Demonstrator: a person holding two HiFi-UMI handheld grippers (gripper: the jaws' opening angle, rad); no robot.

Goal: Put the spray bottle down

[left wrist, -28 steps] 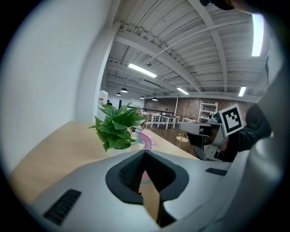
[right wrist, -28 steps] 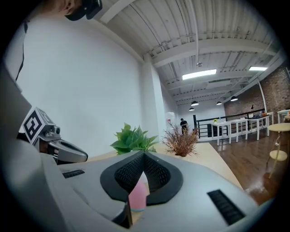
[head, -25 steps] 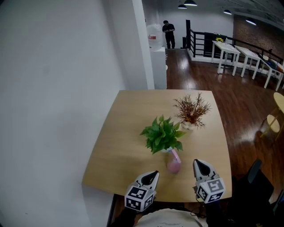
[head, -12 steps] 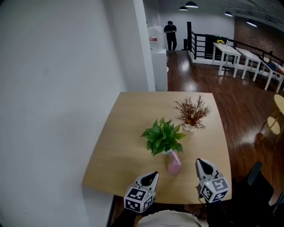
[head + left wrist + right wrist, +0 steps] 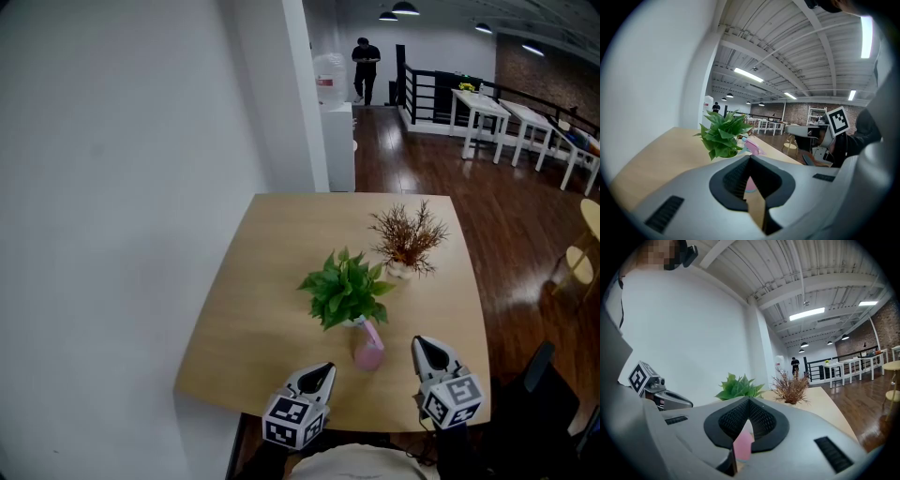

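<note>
A pink spray bottle (image 5: 367,346) stands upright on the wooden table (image 5: 272,272), close to the near edge and just in front of a green potted plant (image 5: 344,287). My left gripper (image 5: 322,368) is shut and holds nothing, a little to the bottle's left. My right gripper (image 5: 419,344) is also shut and holds nothing, a little to the bottle's right. The left gripper view looks past that gripper (image 5: 750,157) at the bottle (image 5: 753,146) beside the plant (image 5: 721,136). In the right gripper view, the pink bottle (image 5: 743,445) shows below the tips of that gripper (image 5: 749,400).
A vase of dried brown twigs (image 5: 405,234) stands on the table's far right part. A white wall (image 5: 122,187) runs along the table's left side. Dark wood floor (image 5: 525,253), white tables (image 5: 506,117) and a distant person (image 5: 365,67) lie beyond.
Both grippers and the bottle stay where they were. Only the distant person has stepped slightly to the right.
</note>
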